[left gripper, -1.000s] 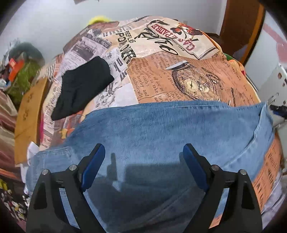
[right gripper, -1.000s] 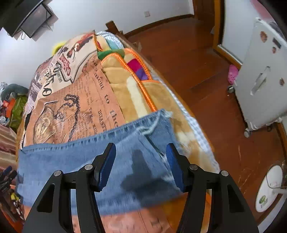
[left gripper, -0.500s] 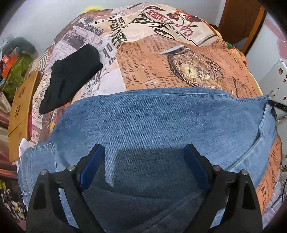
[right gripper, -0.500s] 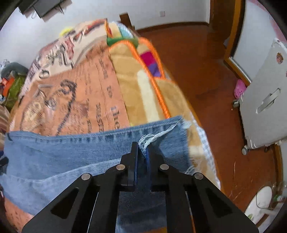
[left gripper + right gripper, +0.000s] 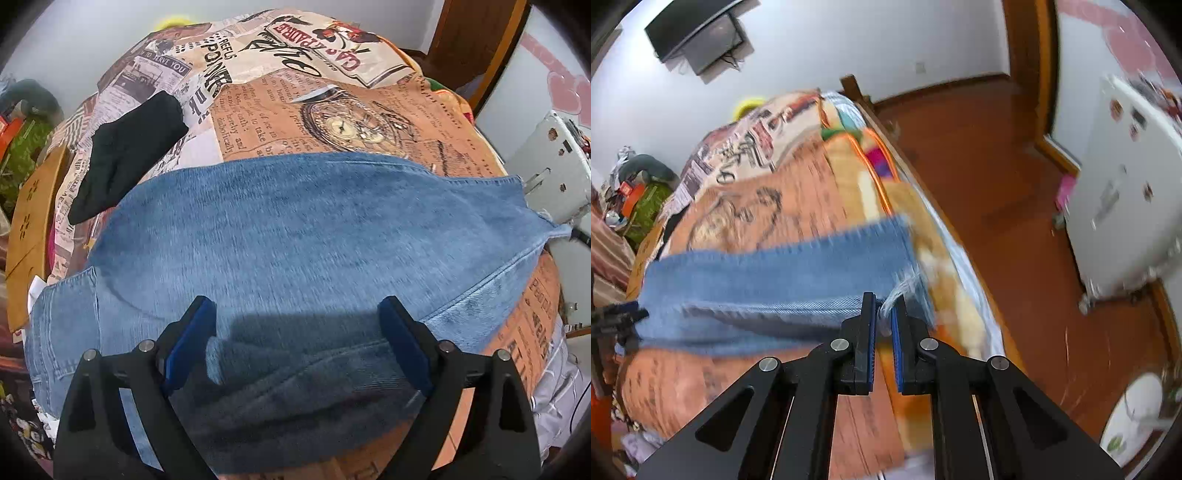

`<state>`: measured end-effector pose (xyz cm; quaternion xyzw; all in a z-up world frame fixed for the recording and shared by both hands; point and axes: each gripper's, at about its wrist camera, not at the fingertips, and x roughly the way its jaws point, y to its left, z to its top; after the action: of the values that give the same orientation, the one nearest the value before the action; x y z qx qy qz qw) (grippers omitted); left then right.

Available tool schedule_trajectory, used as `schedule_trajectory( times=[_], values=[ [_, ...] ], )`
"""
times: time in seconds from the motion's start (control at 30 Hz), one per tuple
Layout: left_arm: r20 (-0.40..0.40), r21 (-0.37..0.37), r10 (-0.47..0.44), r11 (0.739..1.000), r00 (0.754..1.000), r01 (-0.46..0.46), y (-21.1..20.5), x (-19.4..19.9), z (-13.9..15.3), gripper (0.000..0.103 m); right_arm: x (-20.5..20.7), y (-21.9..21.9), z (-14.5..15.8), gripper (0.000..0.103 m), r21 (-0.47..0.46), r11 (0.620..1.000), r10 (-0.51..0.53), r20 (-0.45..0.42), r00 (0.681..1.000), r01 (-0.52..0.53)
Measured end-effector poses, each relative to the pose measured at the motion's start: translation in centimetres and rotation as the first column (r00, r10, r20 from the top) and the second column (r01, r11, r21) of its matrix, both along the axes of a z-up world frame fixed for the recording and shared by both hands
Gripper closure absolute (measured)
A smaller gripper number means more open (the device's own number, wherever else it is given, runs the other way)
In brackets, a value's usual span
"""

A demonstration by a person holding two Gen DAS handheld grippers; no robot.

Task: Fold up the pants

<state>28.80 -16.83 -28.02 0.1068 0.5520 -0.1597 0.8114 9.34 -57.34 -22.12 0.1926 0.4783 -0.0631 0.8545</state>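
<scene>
1. Jeans (image 5: 295, 236) lie across a bed (image 5: 388, 110); right hand-held gripper (image 5: 883, 314) pinches the frayed hem.
2. Left hand-held gripper (image 5: 295, 332) hovers agape above denim.
3. Best carry the hem level toward the waistband, edges aligned.

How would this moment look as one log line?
task: fold pants | right gripper: shut on jeans hem | left gripper: open over jeans

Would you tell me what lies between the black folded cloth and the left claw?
Only blue denim pants and newspaper-print bedspread, between black folded cloth and left claw; left wrist view.
</scene>
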Motion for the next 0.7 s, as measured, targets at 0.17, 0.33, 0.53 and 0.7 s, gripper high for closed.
schedule_trajectory(
  times=[0.17, 0.33, 0.53, 0.7],
  values=[
    [0.05, -0.003, -0.018, 1.0, 0.999, 0.018, 0.5, -1.8, 1.0, 0.011, -2.4, -0.4, -1.7, 0.096, -0.012, 0.999, -0.051, -0.091, 0.995, 0.05],
    [0.099, -0.046, 0.032, 0.999, 0.995, -0.027, 2.9, -2.3, 3.1, 0.011, -1.4, 0.8, 2.0, 0.096, -0.038, 0.999, -0.036, -0.004, 0.999, 0.036],
    [0.17, -0.086, 0.179, 0.982, 0.969, -0.167, 10.0, -1.9, 5.8, 0.011, 4.8, 6.6, 5.8, 0.077, -0.04, 0.994, 0.102, 0.096, 0.99, -0.098],
    [0.188, -0.061, 0.33, 0.944, 0.925, -0.324, 18.4, -1.0, 6.0, 0.011, 11.2, 15.1, 7.0, 0.066, -0.032, 0.96, 0.279, 0.148, 0.949, -0.277]
  ],
)
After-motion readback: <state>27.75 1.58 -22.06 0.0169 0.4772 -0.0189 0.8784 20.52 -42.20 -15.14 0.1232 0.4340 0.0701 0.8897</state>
